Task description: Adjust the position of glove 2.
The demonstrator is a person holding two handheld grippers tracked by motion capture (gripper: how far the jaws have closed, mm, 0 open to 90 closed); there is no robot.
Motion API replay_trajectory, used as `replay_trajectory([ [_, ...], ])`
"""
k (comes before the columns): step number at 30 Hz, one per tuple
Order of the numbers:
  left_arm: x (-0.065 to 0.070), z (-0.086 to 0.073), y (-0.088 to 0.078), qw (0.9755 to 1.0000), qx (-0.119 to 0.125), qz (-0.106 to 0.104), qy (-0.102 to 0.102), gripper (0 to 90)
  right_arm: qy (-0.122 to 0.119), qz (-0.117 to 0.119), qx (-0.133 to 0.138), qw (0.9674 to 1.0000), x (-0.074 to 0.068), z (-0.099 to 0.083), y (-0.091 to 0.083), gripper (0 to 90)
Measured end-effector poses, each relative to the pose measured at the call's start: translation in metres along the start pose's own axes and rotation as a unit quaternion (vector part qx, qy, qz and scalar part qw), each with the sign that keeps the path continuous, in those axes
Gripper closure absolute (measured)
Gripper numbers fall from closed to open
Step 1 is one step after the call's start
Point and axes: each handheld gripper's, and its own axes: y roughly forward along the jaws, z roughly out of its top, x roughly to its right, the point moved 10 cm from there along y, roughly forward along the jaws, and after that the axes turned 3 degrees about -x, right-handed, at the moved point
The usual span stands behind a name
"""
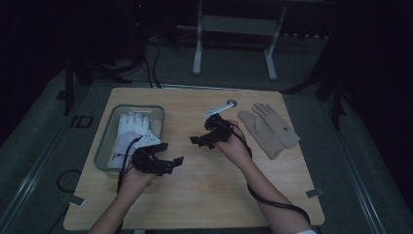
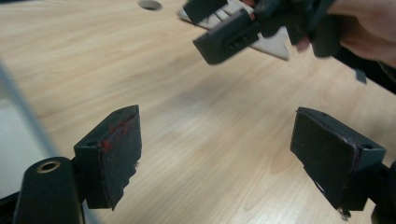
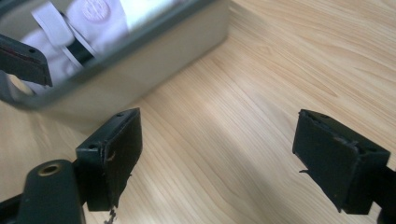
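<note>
Fingers of both the left gripper (image 1: 168, 157) and the right gripper (image 1: 203, 135) stand wide apart, empty. The white glove (image 1: 130, 127) lies in the grey bin (image 1: 104, 141); the beige glove (image 1: 269, 127) lies flat at the right. Both look light, soft and floppy: best pinched at a cuff. Pale wooden table (image 1: 204, 190), dark room.

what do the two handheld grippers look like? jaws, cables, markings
Both are black. The left gripper has a grey three-cornered plate on top, blocky black pads, one smeared red, and a black cable. The right gripper has the same plate and pads; its black cable trails along the forearm.
</note>
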Motion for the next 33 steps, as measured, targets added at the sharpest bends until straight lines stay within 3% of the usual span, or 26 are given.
replay_trajectory([
  [3, 0.012, -0.007, 0.016, 0.9993, 0.013, -0.034, 0.006, 16.0, -0.01, -0.005, 0.015, 0.9998, 0.013, -0.015, -0.009, 15.6],
  [8, 0.023, -0.017, 0.031, 0.9984, 0.03, -0.04, 0.025, 14.3, -0.018, 0.008, 0.022, 0.9996, 0.026, -0.032, -0.017, 14.9],
  [11, 0.026, -0.023, 0.039, 0.9982, 0.034, -0.045, 0.022, 11.8, -0.009, 0.018, 0.03, 0.9993, 0.033, -0.04, -0.024, 15.0],
  [13, 0.026, -0.027, 0.045, 0.9986, 0.03, -0.041, 0.015, 10.7, -0.006, 0.023, 0.04, 0.9989, 0.036, -0.044, -0.028, 14.7],
  [15, 0.026, -0.031, 0.049, 0.9987, 0.032, -0.038, 0.013, 7.7, -0.013, 0.011, 0.035, 0.9992, 0.04, -0.051, -0.03, 13.1],
  [17, 0.027, -0.037, 0.053, 0.9988, 0.028, -0.037, 0.015, 7.7, 0.006, 0.016, 0.032, 0.9993, 0.044, -0.056, -0.032, 11.7],
  [20, 0.023, -0.045, 0.058, 0.9993, 0.023, -0.016, 0.025, 6.4, -0.011, 0.003, 0.016, 0.9998, 0.047, -0.068, -0.03, 11.5],
  [23, 0.02, -0.049, 0.058, 0.9995, 0.025, -0.01, 0.018, 2.3, -0.006, 0.0, 0.01, 0.9999, 0.054, -0.079, -0.03, 13.4],
  [26, 0.015, -0.051, 0.057, 0.9994, 0.029, 0.006, 0.018, 2.3, -0.002, -0.006, 0.015, 0.9999, 0.067, -0.087, -0.033, 18.7],
  [27, 0.015, -0.053, 0.057, 0.9995, 0.027, 0.004, 0.016, 2.2, -0.004, -0.009, 0.02, 0.9998, 0.071, -0.089, -0.035, 21.9],
  [33, 0.016, -0.063, 0.058, 0.9996, 0.022, 0.003, 0.016, 0.9, 0.019, -0.05, 0.017, 0.9984, 0.108, -0.104, -0.048, 21.9],
])
